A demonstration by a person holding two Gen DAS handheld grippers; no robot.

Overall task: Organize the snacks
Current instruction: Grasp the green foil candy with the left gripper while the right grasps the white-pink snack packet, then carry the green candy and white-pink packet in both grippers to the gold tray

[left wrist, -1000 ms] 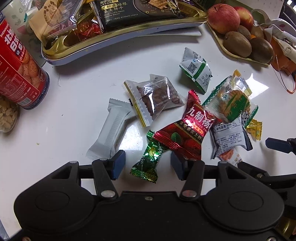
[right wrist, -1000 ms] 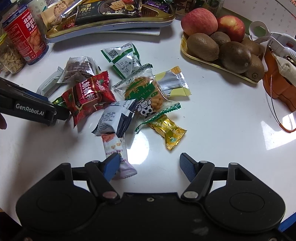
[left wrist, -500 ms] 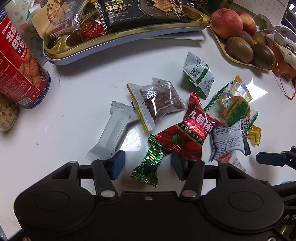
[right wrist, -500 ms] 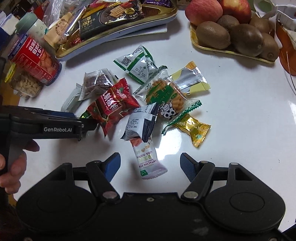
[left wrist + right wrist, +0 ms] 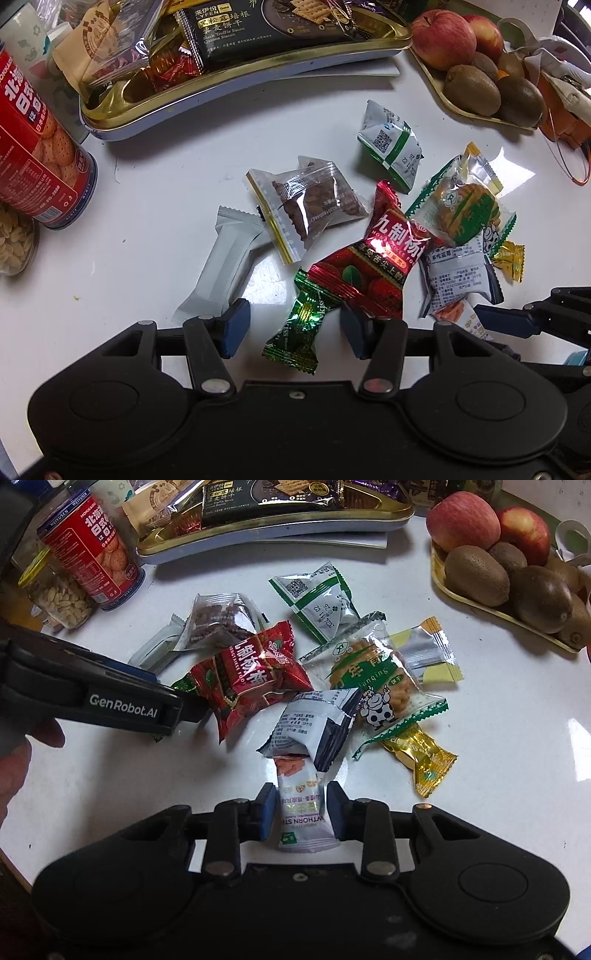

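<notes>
**Right jaws closed on hawthorn strip packet; left jaws straddling green candy**

My right gripper (image 5: 301, 806) has just been closing; the pads now press both sides of the white hawthorn strip packet (image 5: 303, 812), whose far end is tucked under a grey-and-navy sachet (image 5: 314, 727). My left gripper (image 5: 293, 326) has just narrowed but stands open, a green foil candy (image 5: 301, 326) lying between its pads, untouched. A red plum packet (image 5: 376, 266) overlaps the candy's far end. Beyond, on the white table (image 5: 147, 184): a loose snack pile and a gold tray (image 5: 221, 99) of snacks.
</notes>
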